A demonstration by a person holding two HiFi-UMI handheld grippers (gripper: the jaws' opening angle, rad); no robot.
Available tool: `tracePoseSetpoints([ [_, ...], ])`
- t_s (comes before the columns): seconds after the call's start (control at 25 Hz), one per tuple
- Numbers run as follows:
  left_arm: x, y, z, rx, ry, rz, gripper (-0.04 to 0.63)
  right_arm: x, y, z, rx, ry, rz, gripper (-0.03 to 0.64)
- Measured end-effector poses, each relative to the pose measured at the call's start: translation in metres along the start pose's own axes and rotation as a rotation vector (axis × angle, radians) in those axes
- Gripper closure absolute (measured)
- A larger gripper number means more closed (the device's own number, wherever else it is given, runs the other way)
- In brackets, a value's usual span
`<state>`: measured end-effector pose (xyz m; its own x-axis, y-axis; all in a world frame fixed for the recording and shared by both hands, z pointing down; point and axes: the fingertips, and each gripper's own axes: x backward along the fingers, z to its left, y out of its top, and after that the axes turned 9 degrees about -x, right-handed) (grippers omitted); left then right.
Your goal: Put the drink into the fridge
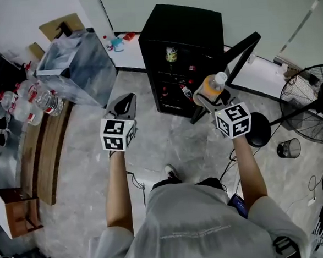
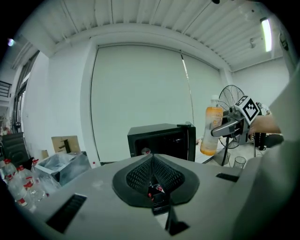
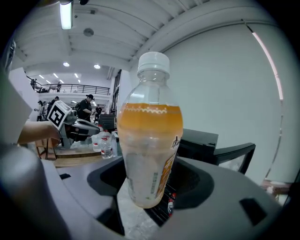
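Bottle (image 3: 149,136) in right tongs (image 3: 146,190)

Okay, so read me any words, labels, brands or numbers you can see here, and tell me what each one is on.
No text can be read clearly.
Drink bottle label: printed lines and a small logo, too small and blurred to read.
Water bottles: red labels, too small.
Can in the fridge: yellowish label, unreadable.
Marker cubes: black-and-white patterns, not text.
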<state>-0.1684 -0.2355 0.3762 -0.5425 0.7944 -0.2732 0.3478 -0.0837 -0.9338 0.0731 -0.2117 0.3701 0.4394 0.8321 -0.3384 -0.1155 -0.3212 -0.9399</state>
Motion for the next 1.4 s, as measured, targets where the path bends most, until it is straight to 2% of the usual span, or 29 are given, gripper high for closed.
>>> tracePoseSetpoints([
  [0.24, -0.024, -0.017, 0.028, 0.064, -0.034, -0.020, 0.582, -0.036, -0.007, 0.002, -0.017, -0.040, 0.030, 0.324],
  [0.56, -0.059, -0.034, 0.047, 0.125, -0.035, -0.004, 0.583, -0.088, -0.016, -0.016, -0.035, -0.013, 0.065, 0.322],
  [0.96, -0.082, -0.079, 0.055, 0.204, 0.054, 0.080, 0.581, -0.168, -0.064, -0.039, -0.027, 0.090, 0.174, 0.322],
  [1.2, -0.107, -0.099, 0.074, 0.208, 0.118, 0.121, 0.581, -0.220, -0.079, -0.051, 0.001, 0.131, 0.208, 0.322],
  [1.4, -0.135, -0.113, 0.086, 0.201, 0.128, 0.133, 0.581, -0.263, -0.085, -0.062, 0.023, 0.139, 0.191, 0.322],
])
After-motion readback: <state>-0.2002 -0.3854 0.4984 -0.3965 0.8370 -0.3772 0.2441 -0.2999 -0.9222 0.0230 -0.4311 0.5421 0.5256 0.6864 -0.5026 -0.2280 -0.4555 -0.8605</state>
